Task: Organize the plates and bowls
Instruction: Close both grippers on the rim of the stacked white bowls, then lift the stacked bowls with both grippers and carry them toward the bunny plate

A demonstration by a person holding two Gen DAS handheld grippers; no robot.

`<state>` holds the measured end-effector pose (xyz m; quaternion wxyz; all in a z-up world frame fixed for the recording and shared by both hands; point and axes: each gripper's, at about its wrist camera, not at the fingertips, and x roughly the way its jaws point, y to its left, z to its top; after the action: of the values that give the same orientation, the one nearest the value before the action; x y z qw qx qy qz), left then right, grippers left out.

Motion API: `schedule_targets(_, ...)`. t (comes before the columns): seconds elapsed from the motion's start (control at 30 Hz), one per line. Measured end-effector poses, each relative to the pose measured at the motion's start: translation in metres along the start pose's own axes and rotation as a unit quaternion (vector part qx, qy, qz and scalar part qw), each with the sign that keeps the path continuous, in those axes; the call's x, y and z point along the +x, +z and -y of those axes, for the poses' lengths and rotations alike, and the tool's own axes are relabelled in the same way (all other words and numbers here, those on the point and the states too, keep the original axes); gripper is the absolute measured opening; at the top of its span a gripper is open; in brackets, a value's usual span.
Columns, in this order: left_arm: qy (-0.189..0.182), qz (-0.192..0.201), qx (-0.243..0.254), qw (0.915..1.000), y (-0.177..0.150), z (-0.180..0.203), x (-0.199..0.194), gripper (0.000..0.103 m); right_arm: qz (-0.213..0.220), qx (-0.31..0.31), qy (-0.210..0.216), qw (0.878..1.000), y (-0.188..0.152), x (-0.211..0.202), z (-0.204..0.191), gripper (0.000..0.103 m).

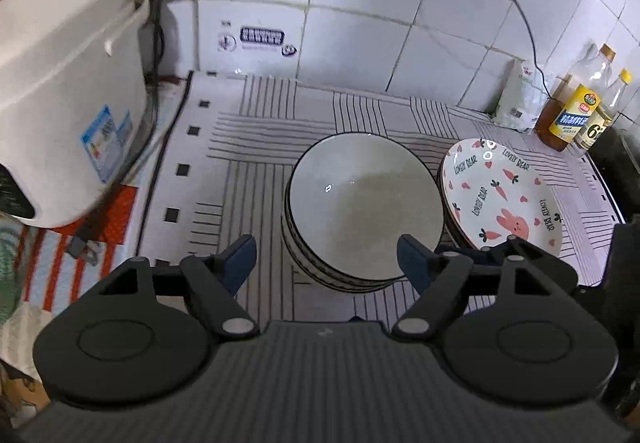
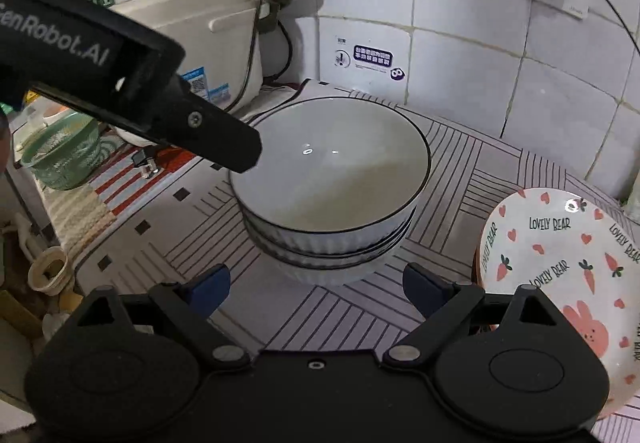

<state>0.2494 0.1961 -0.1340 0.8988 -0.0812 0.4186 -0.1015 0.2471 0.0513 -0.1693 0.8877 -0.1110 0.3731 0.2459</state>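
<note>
Stack of bowls [image 1: 362,199] [image 2: 330,179]: white inside, dark line at the rim, ribbed outer walls; stands mid-counter on a mat [image 1: 256,131] printed with black stripes and small squares.

Plates [image 1: 502,191] [image 2: 560,267]: stacked just to the right of the bowls; the top one is printed with hearts, carrots, a pink rabbit and the words "LOVELY BEAR".

Left gripper [image 1: 326,257]: jaws spread wide, nothing between the blue pads, poised at the near rim of the bowl stack. Its black body, seen from the right wrist, reads "enRobot.AI", the first letters cut off.

Right gripper [image 2: 316,285]: jaws wide apart, empty, just short of the bowls.

Rice cooker [image 1: 68,91]: white, at left, blue label unreadable.

Bottles [image 1: 576,111]: at the far right by the tiled wall; one yellow label, another showing "6"; the rest too small to read.

Wall sticker [image 1: 260,39]: text illegible.
</note>
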Motion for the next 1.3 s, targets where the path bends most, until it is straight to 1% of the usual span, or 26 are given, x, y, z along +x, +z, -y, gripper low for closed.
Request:
schedule_targets(0.13,-0.007,-0.023,-0.024,0.9994,0.004,-0.009,0.022,0.077,-0.03,0.022,-0.009,0.999,0.0,0.02,0.007,0.095)
schedule_targets(0.23,-0.013,-0.028,-0.036,0.9989,0.004,-0.014,0.034,0.077,-0.039,0.034,-0.015,0.999,0.0,0.029,0.011,0.095)
schedule_targets(0.33,-0.028,-0.03,-0.043,0.9982,0.004,-0.018,0.043,0.075,-0.042,0.039,-0.021,0.998,-0.001,0.035,0.014,0.095)
schedule_targets(0.43,-0.045,-0.031,-0.05,0.9972,0.004,-0.02,0.051,0.075,-0.048,0.043,-0.013,0.998,-0.001,0.04,0.016,0.095)
schedule_targets(0.57,-0.05,-0.036,-0.056,0.9965,0.003,-0.023,0.061,0.069,-0.037,0.024,-0.015,0.999,-0.002,0.041,0.01,0.095)
schedule_targets(0.63,-0.051,-0.038,-0.055,0.9964,0.003,-0.023,0.065,0.062,-0.034,0.012,-0.018,0.999,-0.002,0.045,0.007,0.095)
schedule_targets(0.77,-0.045,-0.038,-0.053,0.9969,0.001,-0.025,0.069,0.054,-0.027,-0.006,-0.021,0.999,-0.002,0.049,0.005,0.095)
schedule_targets(0.83,-0.042,-0.037,-0.052,0.9971,0.0,-0.027,0.07,0.047,-0.025,-0.012,-0.023,0.999,-0.001,0.052,0.003,0.095)
schedule_targets(0.87,-0.042,-0.038,-0.055,0.9969,-0.001,-0.029,0.071,0.045,-0.024,-0.014,-0.023,0.999,-0.001,0.053,0.003,0.095)
schedule_targets(1.07,-0.071,-0.043,-0.104,0.9911,-0.003,-0.044,0.079,0.045,-0.014,-0.031,-0.021,0.999,-0.002,0.057,0.0,0.094)
schedule_targets(1.17,-0.079,-0.044,-0.115,0.9893,-0.003,-0.047,0.081,0.045,-0.003,-0.035,-0.014,0.999,-0.003,0.059,0.0,0.094)
schedule_targets(1.3,-0.083,-0.041,-0.121,0.9883,-0.003,-0.047,0.083,0.045,0.001,-0.032,-0.008,0.999,-0.002,0.061,0.003,0.095)
